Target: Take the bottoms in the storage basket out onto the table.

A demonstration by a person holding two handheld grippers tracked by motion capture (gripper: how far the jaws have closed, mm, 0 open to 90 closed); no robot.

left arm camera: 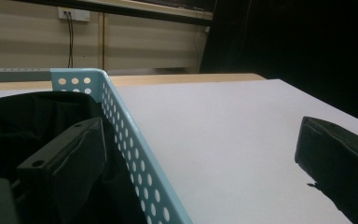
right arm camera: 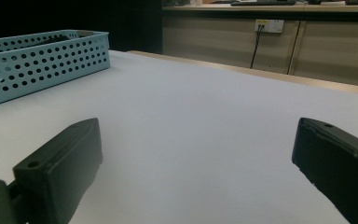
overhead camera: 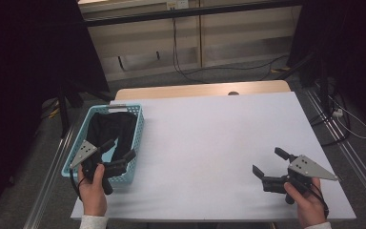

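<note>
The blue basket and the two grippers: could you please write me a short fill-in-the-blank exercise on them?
1. The dark cloth lies inside the light ____ perforated basket.
2. The left gripper straddles the basket's wall, one of its fingers over the ____.
3. The right gripper is ____, with nothing between its fingers.

Missing words: blue; cloth; open

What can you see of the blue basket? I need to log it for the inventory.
The basket is a light blue rectangular tray, plastic by its look, its walls perforated with round holes. It stands upright at the table's left edge, holding dark black cloth. The left gripper, jaws open, straddles its near right wall, one jaw inside over the cloth.
</note>
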